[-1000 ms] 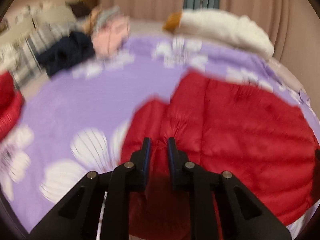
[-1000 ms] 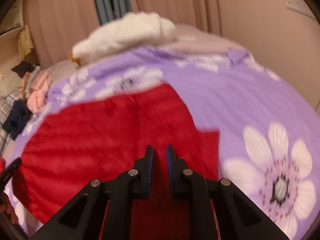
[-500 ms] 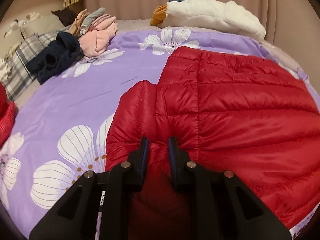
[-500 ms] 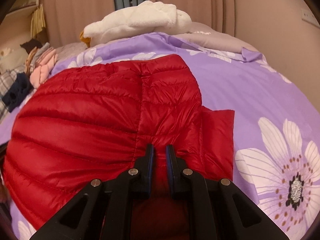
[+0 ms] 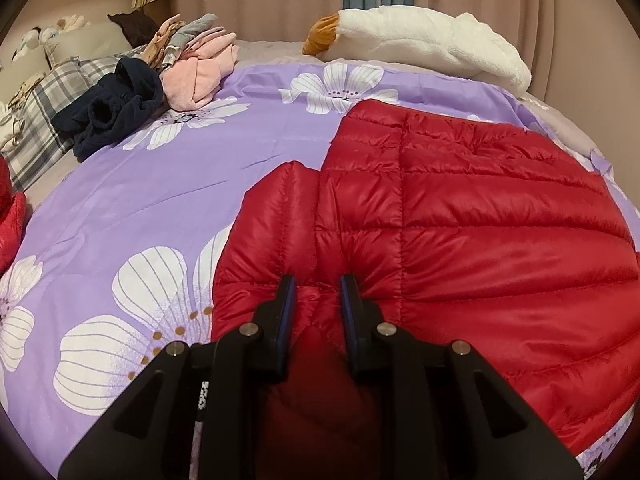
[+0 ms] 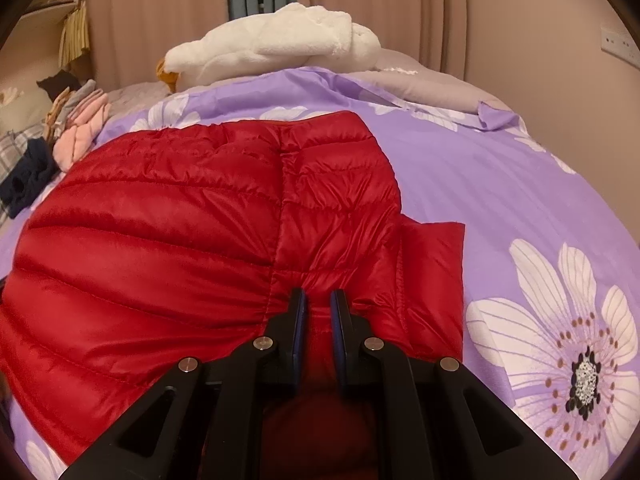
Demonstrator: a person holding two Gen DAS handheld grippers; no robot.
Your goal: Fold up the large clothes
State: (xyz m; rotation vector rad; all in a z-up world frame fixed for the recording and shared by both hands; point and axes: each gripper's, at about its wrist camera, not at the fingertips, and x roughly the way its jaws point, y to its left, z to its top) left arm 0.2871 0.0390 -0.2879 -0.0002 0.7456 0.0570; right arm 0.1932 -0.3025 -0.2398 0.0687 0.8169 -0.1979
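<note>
Your left gripper [image 5: 318, 286] is pinching the near edge of the jacket [image 5: 460, 216]; red fabric bunches up between its fingers [image 5: 288, 304]. Its jaws have just opened a little, but the fabric is still caught between them and puckers toward the tips. Your right gripper [image 6: 318, 300] is clamped on the same near edge further along, jaws close together, with a ridge of fabric squeezed between the pads and gathers fanning out from the grip.

The jacket is a red quilted puffer. It lies spread flat on the bedspread [image 5: 132, 208], which is purple with big white flowers. The jacket's far edge points toward the curtains [image 6: 160, 20]. In the left wrist view a puffy side section of the jacket bulges out left of the body, just ahead of the fingers. In the right wrist view a flat rectangular flap of the jacket sticks out right of the body onto the bedspread.

Beyond the jacket, at the far edge of the bed, lies a white plush goose [image 5: 424, 40] with an orange beak. Far left in the left wrist view sits a clothes pile [image 5: 160, 88]: pink on top, a navy piece in front, plaid bedding beside it, all well apart from the jacket. Another red item [image 5: 10, 216] shows at the left rim of that view, cropped, so you can't tell what it is.
</note>
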